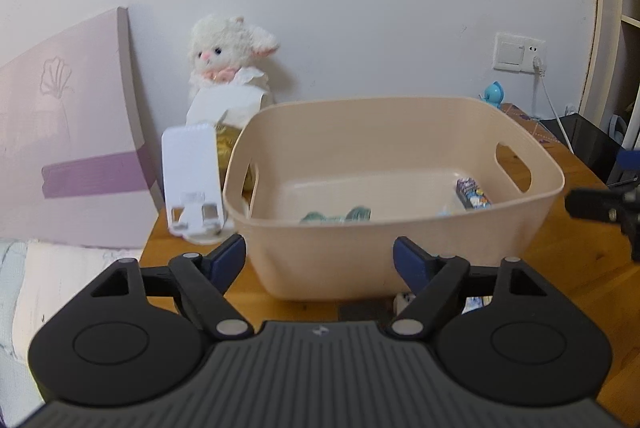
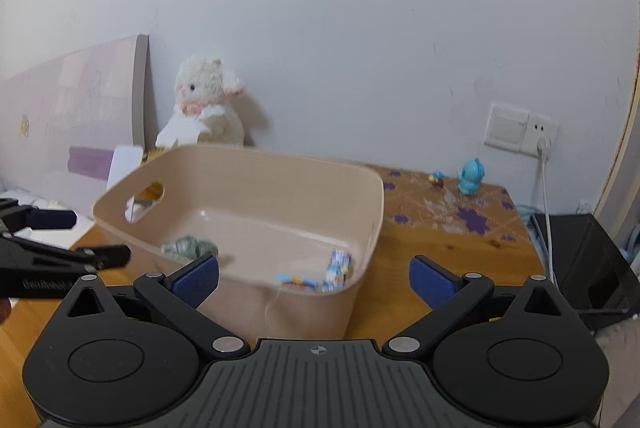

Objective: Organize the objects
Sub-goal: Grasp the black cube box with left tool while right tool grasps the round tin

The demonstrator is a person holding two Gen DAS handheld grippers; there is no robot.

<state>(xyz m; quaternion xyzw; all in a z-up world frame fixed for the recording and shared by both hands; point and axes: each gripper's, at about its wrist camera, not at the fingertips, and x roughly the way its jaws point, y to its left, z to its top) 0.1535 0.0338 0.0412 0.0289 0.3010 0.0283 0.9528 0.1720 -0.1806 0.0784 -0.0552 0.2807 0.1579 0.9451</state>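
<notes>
A beige plastic basket with cut-out handles stands on the wooden table. In it lie a crumpled green-and-white packet and a small colourful packet. My left gripper is open just in front of the basket's near wall, with nothing between its fingers. Small items on the table are partly hidden behind its right finger. In the right wrist view, the basket holds the green packet and two colourful packets. My right gripper stands open and empty at the basket's near right corner. The left gripper shows at the left.
A white plush lamb and a white phone stand stand behind the basket on the left, beside a pink board. A blue toy figure stands on a flowered mat. A plugged wall socket and a black box are at the right.
</notes>
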